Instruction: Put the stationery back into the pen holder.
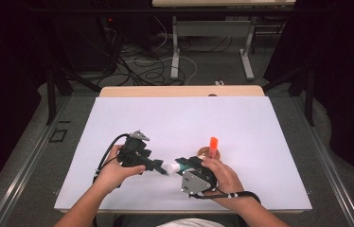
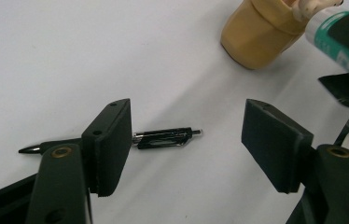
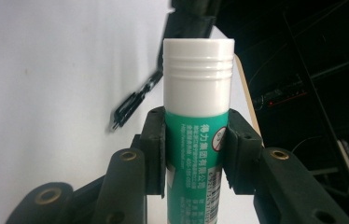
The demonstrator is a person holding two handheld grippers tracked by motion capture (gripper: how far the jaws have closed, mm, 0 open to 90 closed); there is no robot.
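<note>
Paper, white and wide, covered the table (image 1: 260, 123) in the high view. At about eight o'clock on it the left gripper (image 1: 162, 168) was held in the person's left hand (image 1: 111, 171), its jaws standing apart with nothing pressed between them; in the left gripper view a black pen (image 2: 163, 138) lay flat on the sheet, partly hidden behind the left jaw. Just to the right, at about six o'clock, the right gripper (image 1: 177, 165) pointed toward nine o'clock and was clamped on a green glue stick (image 3: 196, 140), whose white cap (image 3: 198, 74) stuck out beyond the pads. At one o'clock from the right hand (image 1: 222, 177) stood a tan holder (image 2: 259, 32) with an orange marker (image 1: 213, 144) upright in it.
</note>
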